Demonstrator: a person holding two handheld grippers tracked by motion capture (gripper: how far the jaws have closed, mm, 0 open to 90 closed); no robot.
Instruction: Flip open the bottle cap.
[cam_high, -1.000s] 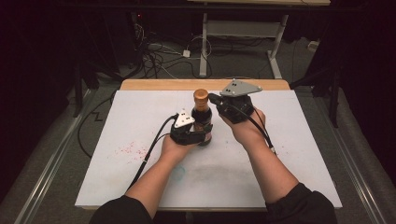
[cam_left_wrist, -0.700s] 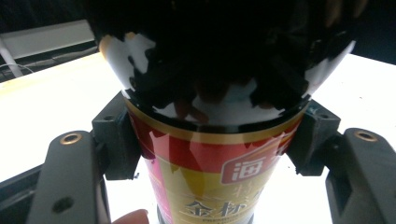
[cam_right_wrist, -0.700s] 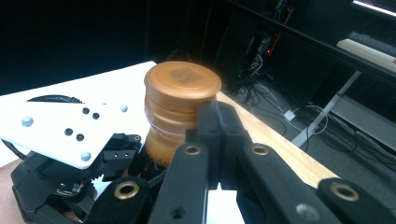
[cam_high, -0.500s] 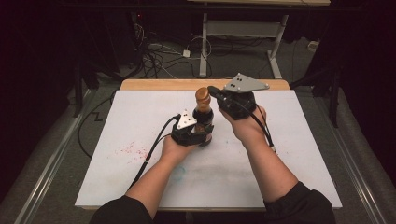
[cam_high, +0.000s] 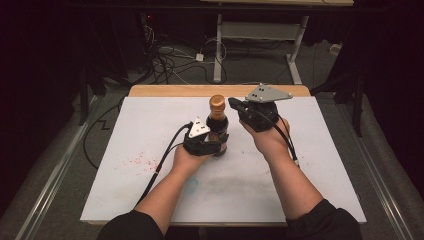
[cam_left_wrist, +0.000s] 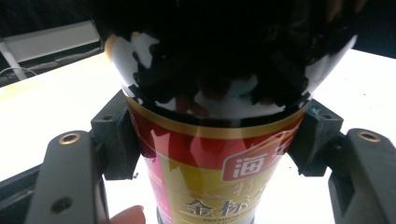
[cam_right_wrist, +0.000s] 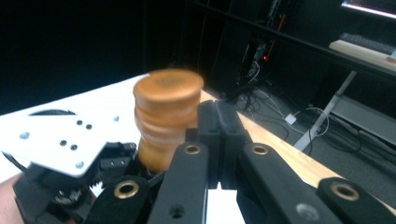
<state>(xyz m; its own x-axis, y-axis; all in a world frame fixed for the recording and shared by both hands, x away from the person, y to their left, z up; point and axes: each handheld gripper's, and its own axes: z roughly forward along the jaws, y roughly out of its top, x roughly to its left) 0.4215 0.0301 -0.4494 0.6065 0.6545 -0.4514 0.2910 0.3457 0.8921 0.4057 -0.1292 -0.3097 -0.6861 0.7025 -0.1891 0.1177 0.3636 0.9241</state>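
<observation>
**Sauce bottle, cap still on: held at the body, right gripper at the neck**

Item: one dark sauce bottle (cam_high: 218, 125), upright on the white table top (cam_high: 320, 165), near the middle of its far half and short of the bare wooden strip (cam_high: 165, 90) along the far edge. Red and gold label (cam_left_wrist: 205, 177), orange-brown cap (cam_right_wrist: 167, 100).

Progress: your bottle is secured, which looks like the first part of an opening job. The cap sits fully on the neck, so the loosening itself appears not yet done. That, and whatever follows the opening, is what remains as far as the views show.

Left gripper (cam_high: 204, 142): clamped on the bottle's body. In the left gripper view both pads (cam_left_wrist: 116, 140) press the label from either side, with the bottle filling the gap between them. Your left hand (cam_high: 187, 157) comes in from the near edge, forearm low over the table top, the gripper's grey plate turned upward.

Right gripper (cam_right_wrist: 219, 123): jaws closed together with nothing between them. They sit just beside the cap, on its right in the right gripper view; whether they touch it you cannot tell from these views. From above, your right hand (cam_high: 270, 140) is raised higher than the left, wrist cocked, gripper pointing leftward across the table top toward the bottle's neck.

Judgement: the right jaws would need to part before they could take the cap.
</observation>
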